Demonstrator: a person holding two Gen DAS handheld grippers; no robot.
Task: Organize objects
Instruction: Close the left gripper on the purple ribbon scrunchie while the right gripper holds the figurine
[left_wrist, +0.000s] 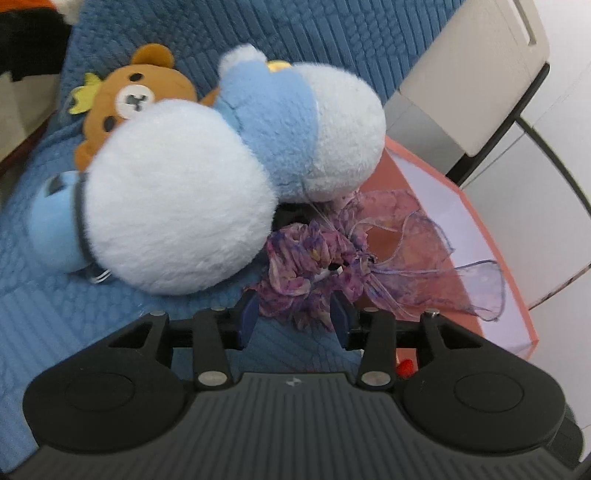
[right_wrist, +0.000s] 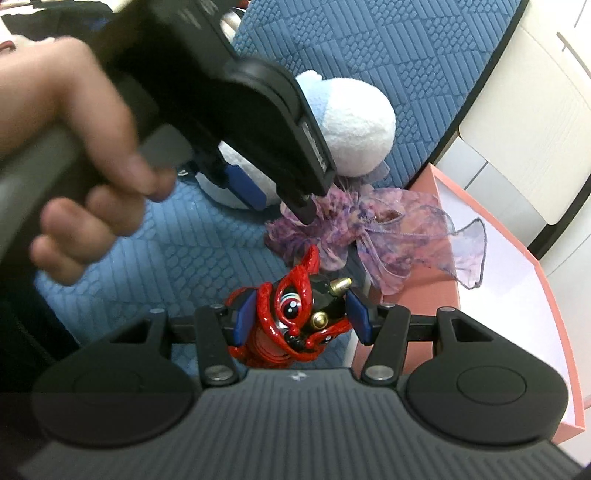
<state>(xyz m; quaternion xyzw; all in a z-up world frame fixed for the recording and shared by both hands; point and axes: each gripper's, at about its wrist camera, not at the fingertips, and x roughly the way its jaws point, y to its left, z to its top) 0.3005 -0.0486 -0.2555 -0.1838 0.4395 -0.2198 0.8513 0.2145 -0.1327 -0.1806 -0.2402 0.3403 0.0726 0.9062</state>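
My left gripper (left_wrist: 293, 321) has its blue pads around a purple floral fabric bow (left_wrist: 317, 254), which lies half on the blue quilted cloth and half over a pink box (left_wrist: 480, 229); its jaws look closed on the fabric. A white and blue plush toy (left_wrist: 207, 177) lies just beyond, over a brown bear plush (left_wrist: 129, 99). My right gripper (right_wrist: 301, 314) is shut on a red and black figurine (right_wrist: 295, 314) with gold studs, held above the cloth by the box edge (right_wrist: 443, 306). The left gripper (right_wrist: 284, 199) shows in the right wrist view over the bow (right_wrist: 354, 221).
The blue quilted cloth (left_wrist: 92, 314) covers the surface. The pink box has a white inside (right_wrist: 517, 295) and stands at the right. A beige chair (left_wrist: 472, 74) with a black frame stands behind it. A light blue object (left_wrist: 51, 221) lies left of the plush.
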